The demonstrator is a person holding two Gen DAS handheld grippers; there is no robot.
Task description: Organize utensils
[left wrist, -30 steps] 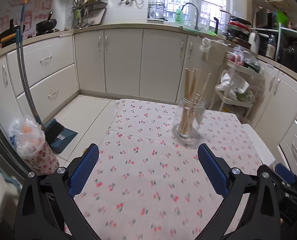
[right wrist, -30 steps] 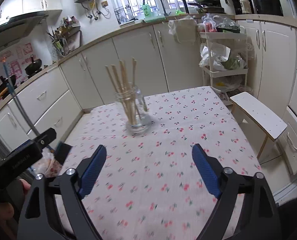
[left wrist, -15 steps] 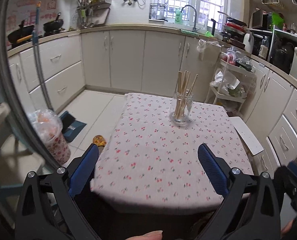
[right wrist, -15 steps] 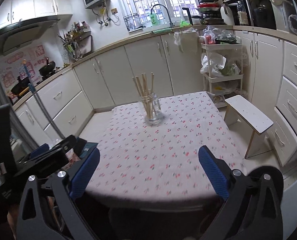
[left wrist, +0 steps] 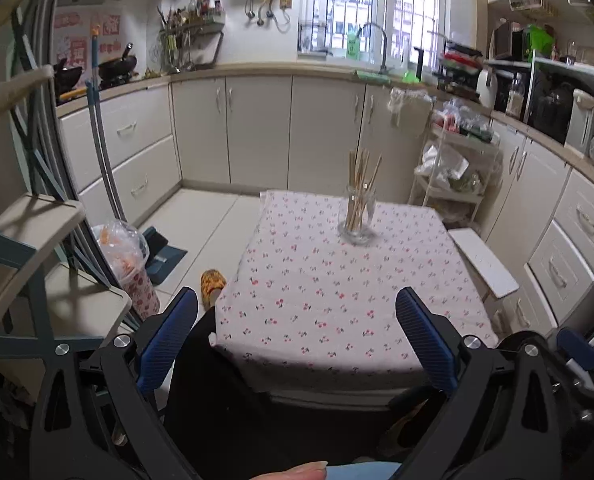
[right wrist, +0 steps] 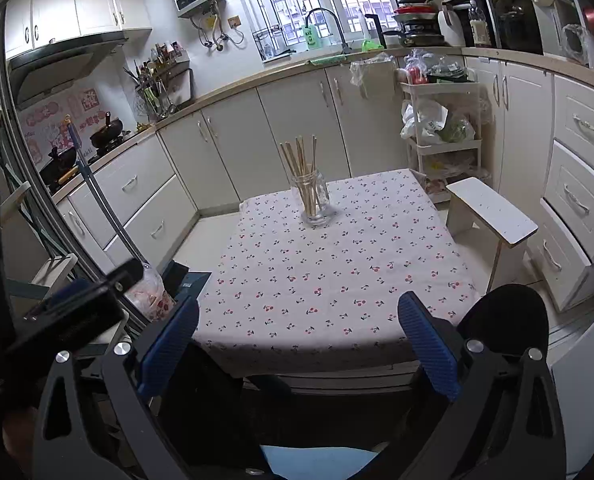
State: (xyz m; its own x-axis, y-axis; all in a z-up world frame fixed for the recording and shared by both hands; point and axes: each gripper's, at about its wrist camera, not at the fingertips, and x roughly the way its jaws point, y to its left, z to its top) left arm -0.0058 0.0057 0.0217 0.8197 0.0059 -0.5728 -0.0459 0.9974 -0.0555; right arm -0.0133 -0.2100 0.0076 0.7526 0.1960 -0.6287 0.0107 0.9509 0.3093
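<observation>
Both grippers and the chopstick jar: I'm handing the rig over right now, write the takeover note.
Left gripper: open, empty, held off the near table edge.
Right gripper: open, empty, likewise short of the table.
Chopsticks: all standing in the glass jar, on the far half of the cherry-print tablecloth.
Done: no loose utensils visible on the cloth.
Left: apparently nothing; check for strays out of view.

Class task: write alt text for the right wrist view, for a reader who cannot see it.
A glass jar holding wooden chopsticks stands on a table covered by a cherry-print tablecloth in a white-cabinet kitchen. The right gripper frames the near table edge with blue-padded fingers spread wide, holding nothing. A white stool stands beside the table.
</observation>
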